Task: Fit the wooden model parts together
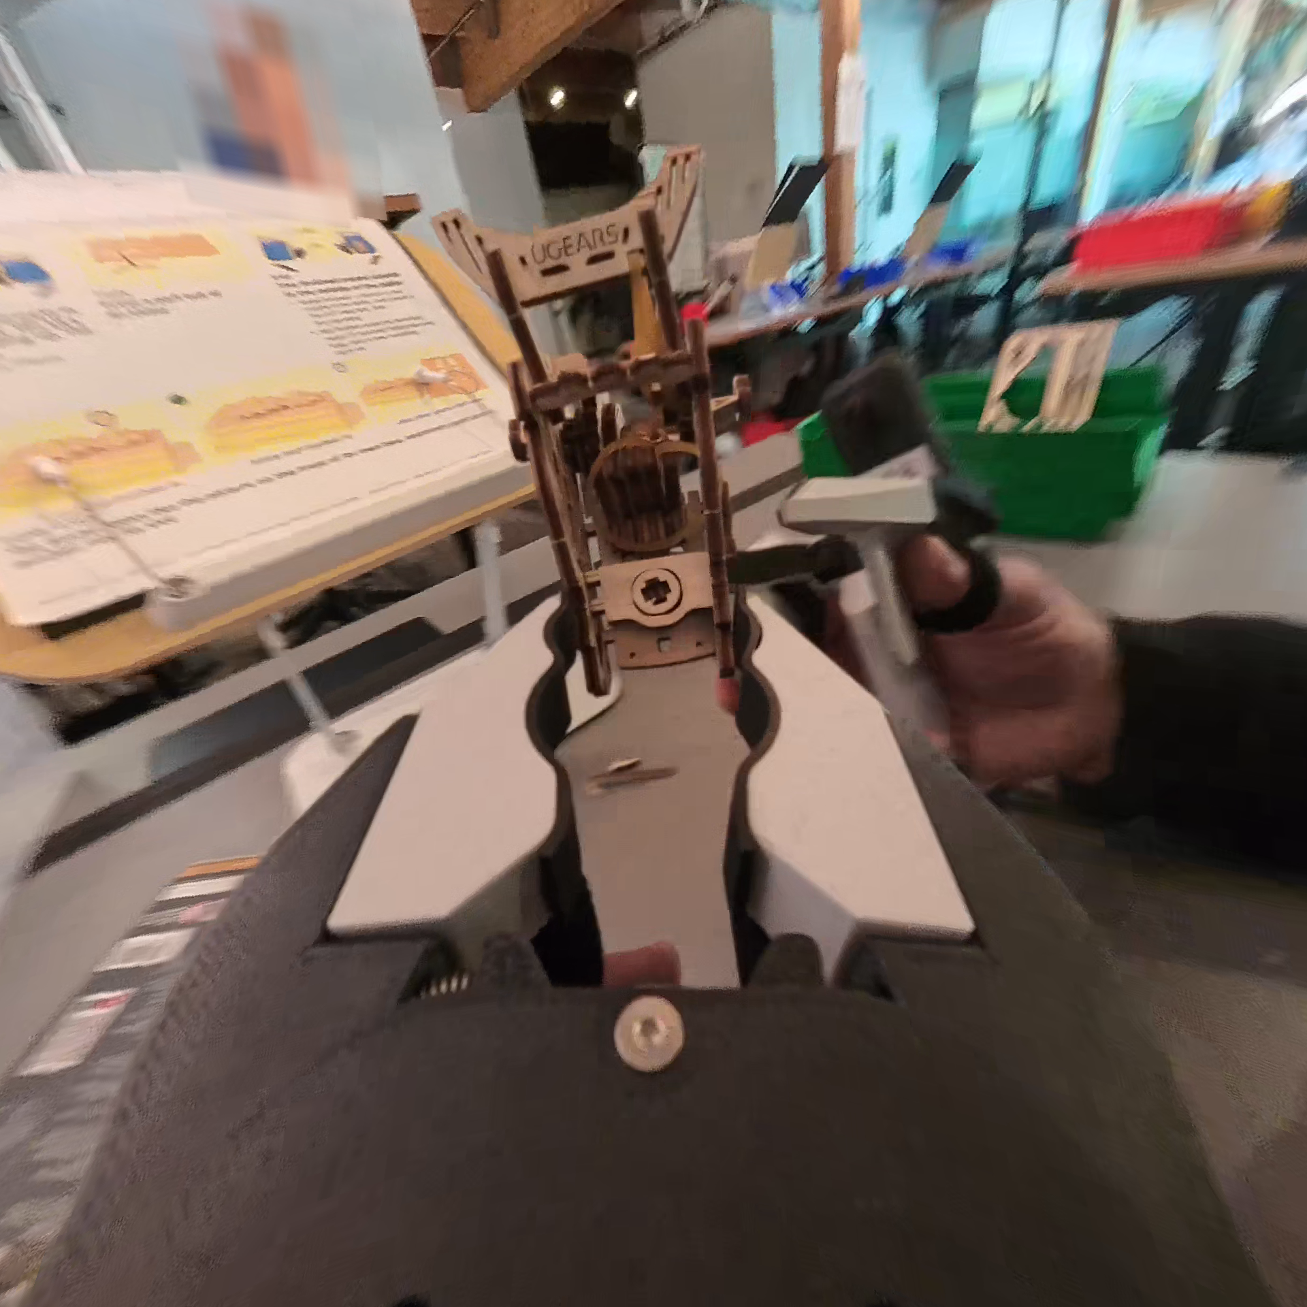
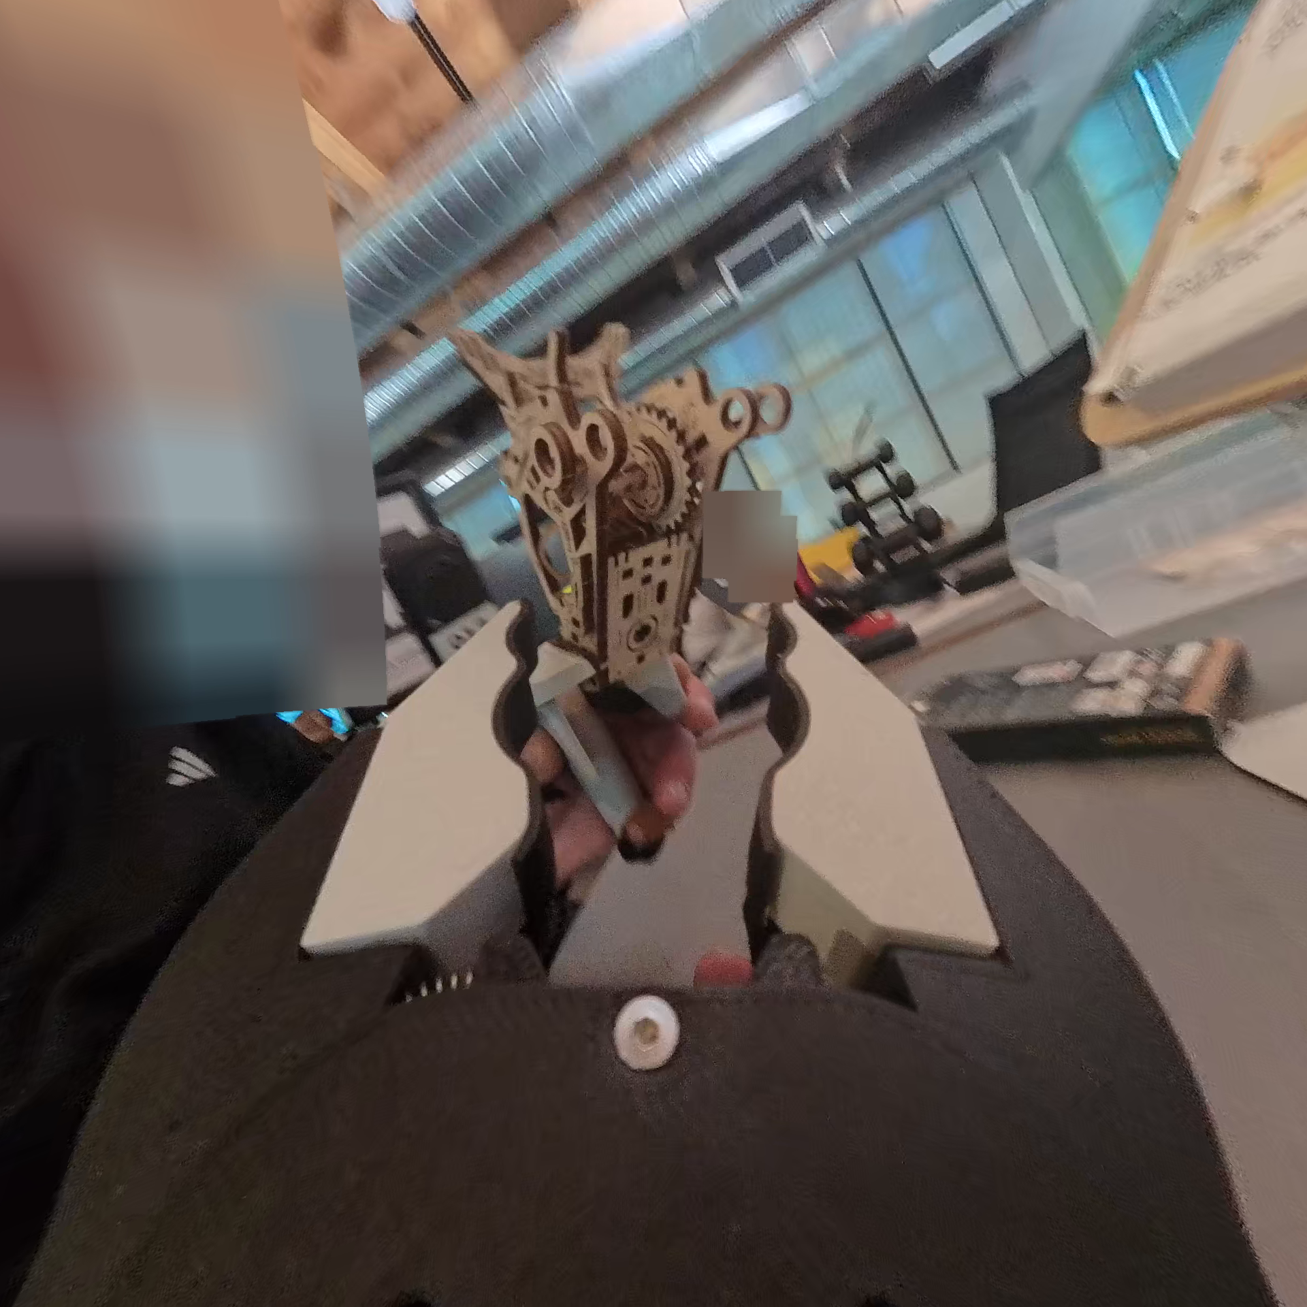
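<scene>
A wooden model (image 1: 636, 452), a tall laser-cut frame with gears and a barrel inside, stands upright between my left gripper's (image 1: 654, 622) fingers. Both pads press on its lower side rails, so the left gripper is shut on it and holds it in the air. The right wrist view shows the same model (image 2: 622, 509) clamped at its base by the left gripper's grey fingers (image 2: 559, 679), with a hand behind them. My right gripper (image 2: 648, 615) is wide open and empty, facing the model from a short distance. In the left wrist view it (image 1: 870, 502) shows blurred at the right, beside the model.
An open instruction booklet (image 1: 233, 396) lies on a tilted stand at the left. A green bin (image 1: 1047, 460) holds a sheet of wooden parts (image 1: 1054, 375) at the right rear. A dark flat box (image 2: 1082, 707) lies on the grey table. A person's hand (image 1: 1025, 693) holds the right gripper. Only a small space, under 4 cm, lies between the two pairs of fingers.
</scene>
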### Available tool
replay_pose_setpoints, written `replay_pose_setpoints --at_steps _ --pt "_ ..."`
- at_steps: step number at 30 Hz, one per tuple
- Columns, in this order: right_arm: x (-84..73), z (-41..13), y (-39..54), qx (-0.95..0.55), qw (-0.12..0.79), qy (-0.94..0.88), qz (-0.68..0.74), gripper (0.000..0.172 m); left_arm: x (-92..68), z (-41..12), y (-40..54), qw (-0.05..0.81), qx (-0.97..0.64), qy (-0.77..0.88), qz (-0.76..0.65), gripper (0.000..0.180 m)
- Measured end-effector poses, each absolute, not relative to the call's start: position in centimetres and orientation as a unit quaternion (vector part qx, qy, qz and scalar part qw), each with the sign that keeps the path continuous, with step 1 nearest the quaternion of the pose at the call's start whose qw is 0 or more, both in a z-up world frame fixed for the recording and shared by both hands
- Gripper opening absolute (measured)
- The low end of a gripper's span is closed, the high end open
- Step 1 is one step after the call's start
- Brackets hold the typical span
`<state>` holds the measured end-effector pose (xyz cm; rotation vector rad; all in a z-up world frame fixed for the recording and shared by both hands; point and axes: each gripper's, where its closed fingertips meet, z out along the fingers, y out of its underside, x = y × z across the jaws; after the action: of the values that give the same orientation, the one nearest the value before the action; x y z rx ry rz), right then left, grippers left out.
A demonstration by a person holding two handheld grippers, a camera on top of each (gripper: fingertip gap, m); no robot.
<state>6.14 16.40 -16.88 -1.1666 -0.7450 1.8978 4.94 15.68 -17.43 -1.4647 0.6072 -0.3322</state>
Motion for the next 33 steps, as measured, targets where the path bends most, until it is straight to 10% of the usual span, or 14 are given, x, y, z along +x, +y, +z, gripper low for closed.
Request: replay_pose_setpoints --at_steps 12,33 --pt "1.1 -21.9 17.4 -0.653 0.381 -0.281 0.591 0.05 1.9 -22.2 17.6 0.626 -0.684 0.343 0.15 0.041" --pt "0.2 -23.6 19.1 -0.672 0.387 -0.233 0.586 0.036 1.5 -24.2 18.9 0.644 -0.694 0.3 0.119 0.041"
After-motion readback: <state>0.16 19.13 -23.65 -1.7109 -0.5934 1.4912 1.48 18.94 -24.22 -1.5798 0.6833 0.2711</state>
